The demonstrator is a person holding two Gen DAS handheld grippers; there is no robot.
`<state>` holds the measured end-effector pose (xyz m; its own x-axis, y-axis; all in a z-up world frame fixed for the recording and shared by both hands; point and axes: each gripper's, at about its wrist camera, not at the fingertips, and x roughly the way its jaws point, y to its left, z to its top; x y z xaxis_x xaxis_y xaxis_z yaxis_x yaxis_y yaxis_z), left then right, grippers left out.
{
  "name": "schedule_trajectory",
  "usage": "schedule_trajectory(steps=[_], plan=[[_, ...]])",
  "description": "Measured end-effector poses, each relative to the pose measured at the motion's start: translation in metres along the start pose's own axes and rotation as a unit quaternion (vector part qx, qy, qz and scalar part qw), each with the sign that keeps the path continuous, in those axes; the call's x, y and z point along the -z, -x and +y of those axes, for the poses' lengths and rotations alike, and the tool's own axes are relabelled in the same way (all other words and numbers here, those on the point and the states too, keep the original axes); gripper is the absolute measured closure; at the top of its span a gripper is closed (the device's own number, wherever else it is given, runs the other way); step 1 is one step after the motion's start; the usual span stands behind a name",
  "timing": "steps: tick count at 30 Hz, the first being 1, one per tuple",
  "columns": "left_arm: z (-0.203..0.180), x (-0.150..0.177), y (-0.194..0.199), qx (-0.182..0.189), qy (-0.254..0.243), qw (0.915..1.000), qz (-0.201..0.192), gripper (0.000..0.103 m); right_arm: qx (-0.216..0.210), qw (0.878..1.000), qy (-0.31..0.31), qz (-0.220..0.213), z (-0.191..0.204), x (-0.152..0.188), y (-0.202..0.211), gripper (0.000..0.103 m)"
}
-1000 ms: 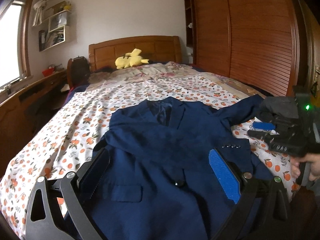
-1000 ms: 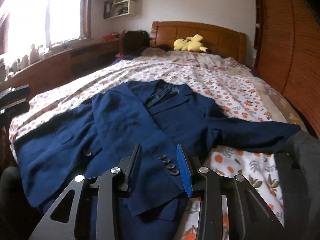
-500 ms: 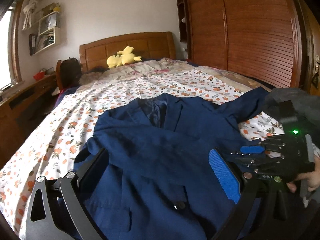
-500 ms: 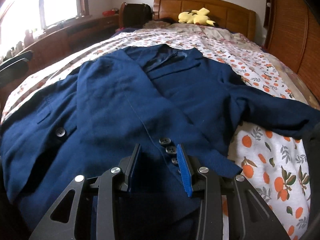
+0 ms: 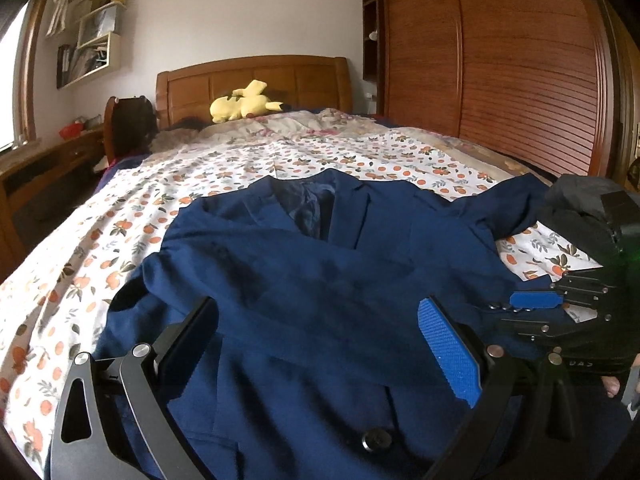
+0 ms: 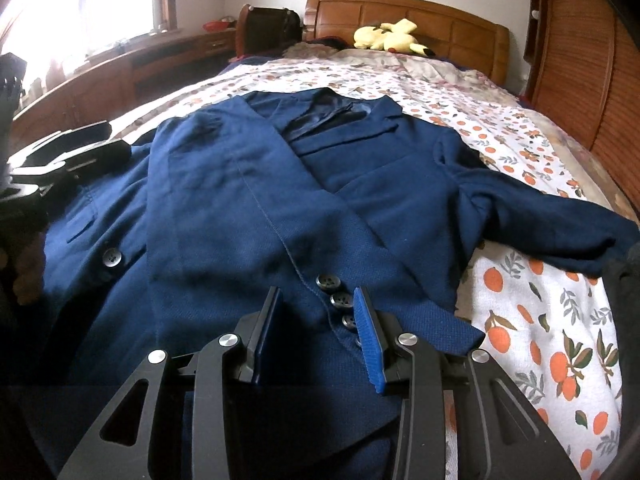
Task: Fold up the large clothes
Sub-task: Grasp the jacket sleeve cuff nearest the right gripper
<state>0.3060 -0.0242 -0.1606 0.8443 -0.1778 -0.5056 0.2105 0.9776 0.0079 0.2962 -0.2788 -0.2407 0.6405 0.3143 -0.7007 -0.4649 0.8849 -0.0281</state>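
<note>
right gripper (image 6: 318, 328) straddles cuff buttons (image 6: 339, 299) (tiny in left view)

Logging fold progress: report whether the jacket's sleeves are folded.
One sleeve lies folded across the jacket front; the other sleeve is spread out.

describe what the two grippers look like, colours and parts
Both are black metal two-finger tools with triangular cut-outs and silver rivets. The left gripper has wide fingers; one pad is ribbed blue. The right gripper has the same blue pad. In the left view its body shows a green light. No cables or sleeves visible.
</note>
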Motion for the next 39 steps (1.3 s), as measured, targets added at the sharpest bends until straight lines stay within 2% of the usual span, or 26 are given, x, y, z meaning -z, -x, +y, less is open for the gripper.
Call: schedule_trajectory(steps=[5,10,19,22,24,26,33,39], plan=[[-0.003,0.006,0.003,-0.003,-0.007,0.9999,-0.015,0.003,0.000,1.000,-0.017,-0.016,-0.007,-0.006,0.016,0.069],[-0.002,0.009,0.010,-0.004,-0.003,0.9994,-0.035,0.003,0.026,0.999,-0.023,-0.037,-0.026,-0.024,0.034,0.069],[0.002,0.009,0.024,-0.003,0.011,0.9978,-0.066,0.003,0.091,0.991,-0.090,-0.036,-0.096,-0.053,0.025,0.067],[0.004,0.010,0.027,-0.001,0.016,0.9972,-0.073,0.003,0.096,0.988,-0.119,-0.031,-0.113,-0.057,0.019,0.066],[0.005,0.010,0.027,0.001,0.018,0.9972,-0.072,0.003,0.111,0.985,-0.128,-0.027,-0.122,-0.062,0.012,0.063],[0.006,0.010,0.027,0.002,0.018,0.9972,-0.072,0.003,0.124,0.983,-0.137,-0.026,-0.130,-0.064,0.008,0.053],[0.006,0.009,0.027,0.008,0.017,0.9973,-0.072,0.003,0.144,0.970,-0.194,0.002,-0.160,-0.060,-0.011,0.048],[0.005,0.009,0.026,0.009,0.017,0.9974,-0.070,0.003,0.147,0.961,-0.233,0.027,-0.173,-0.048,-0.026,0.035]])
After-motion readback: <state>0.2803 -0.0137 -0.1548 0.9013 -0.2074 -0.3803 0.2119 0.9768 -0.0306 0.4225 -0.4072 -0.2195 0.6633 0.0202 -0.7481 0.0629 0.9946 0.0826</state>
